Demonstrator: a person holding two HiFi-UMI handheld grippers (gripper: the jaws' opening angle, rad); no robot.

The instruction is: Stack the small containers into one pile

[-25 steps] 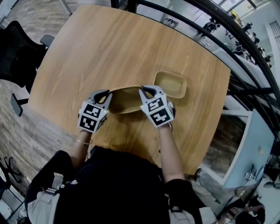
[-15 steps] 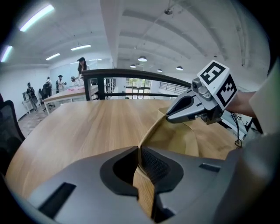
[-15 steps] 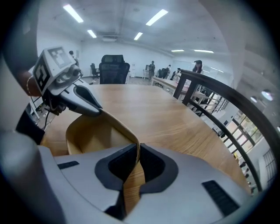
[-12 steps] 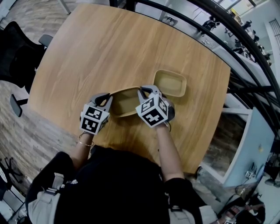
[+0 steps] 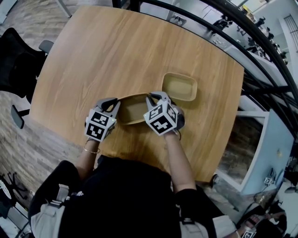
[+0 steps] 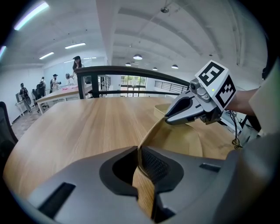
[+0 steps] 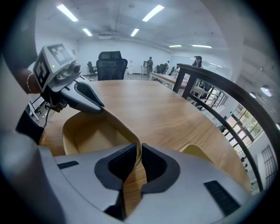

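Both jaw pairs were pinched shut on opposite end rims of the near container point(image 5: 134, 109): left gripper point(image 5: 111, 102) and right gripper point(image 5: 157, 96). It sat just left of the second container point(image 5: 179, 87) on the table point(image 5: 116, 51). Thin-walled, it was judged light, stiff and smooth; the rim holds appeared sound.

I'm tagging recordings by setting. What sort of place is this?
Probably an open-plan office or lab: a black office chair beside the wooden table, strip ceiling lights, and people by long desks near a black railing.
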